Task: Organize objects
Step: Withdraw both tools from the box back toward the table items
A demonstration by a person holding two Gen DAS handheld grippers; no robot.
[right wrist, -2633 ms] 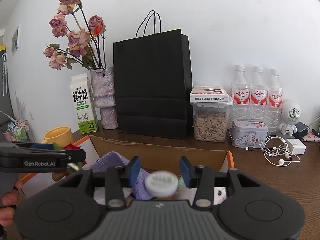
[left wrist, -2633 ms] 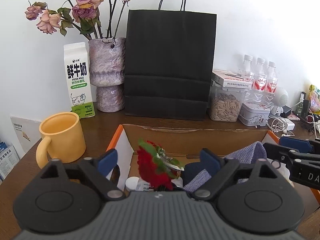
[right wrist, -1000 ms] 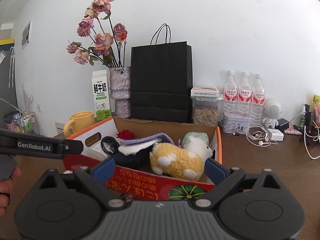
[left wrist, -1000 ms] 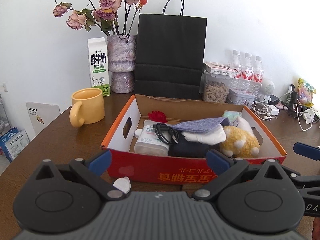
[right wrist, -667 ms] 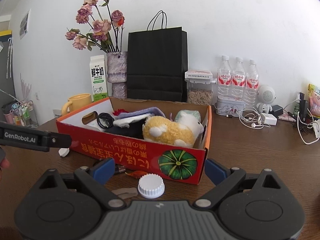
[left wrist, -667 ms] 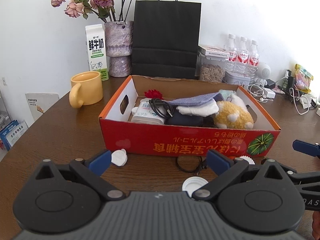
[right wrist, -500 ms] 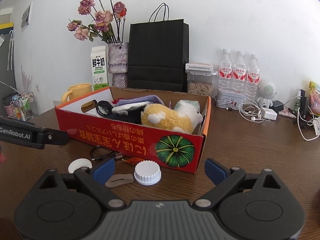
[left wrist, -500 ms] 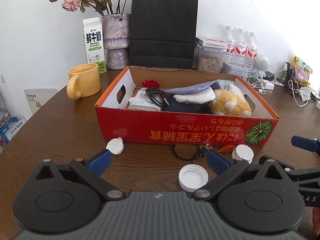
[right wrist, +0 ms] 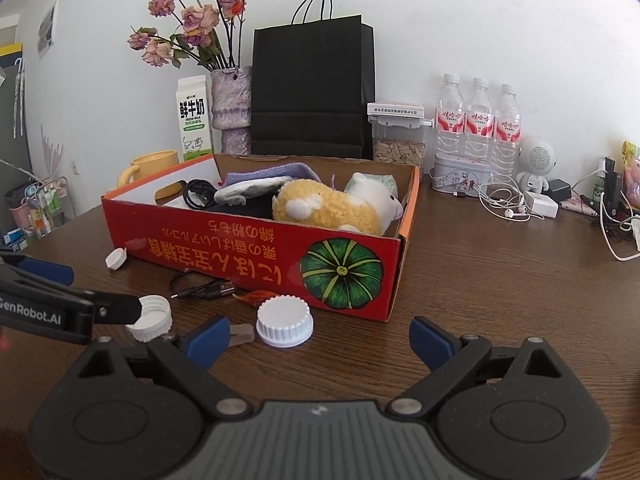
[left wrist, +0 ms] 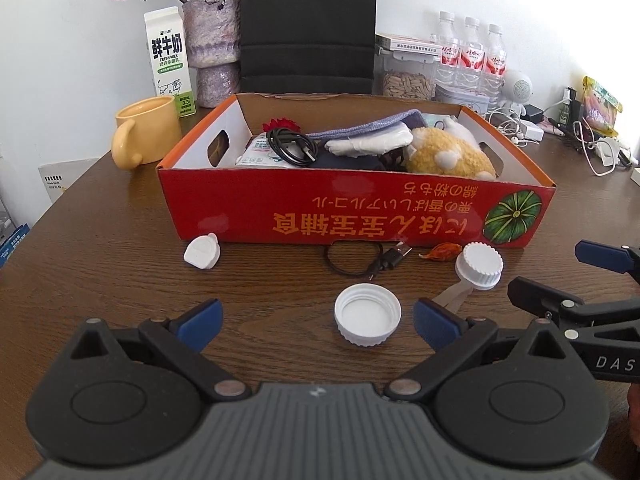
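Left wrist view: fingers (left wrist: 316, 316) wide, empty; straddle upturned cap (left wrist: 367, 319), close squarely on its rim, lift into box (left wrist: 352, 216).

From your left wrist view, box (left wrist: 352, 216) at 12 o'clock on the table (left wrist: 100, 272). In it: cable (left wrist: 290, 148) left, towel (left wrist: 360, 128) centre, plush toy (left wrist: 446, 156) right. Before the box, left to right: small cap (left wrist: 202, 251), loose cable (left wrist: 366, 260), ribbed lid (left wrist: 479, 266). Open cap (left wrist: 367, 314) nearest you, between your left gripper's (left wrist: 316, 320) fingers. Mug (left wrist: 146, 136) at 10 o'clock; carton (left wrist: 170, 60), vase (left wrist: 212, 48), bag (left wrist: 308, 24) behind the box; bottles (left wrist: 472, 56) at 2 o'clock.
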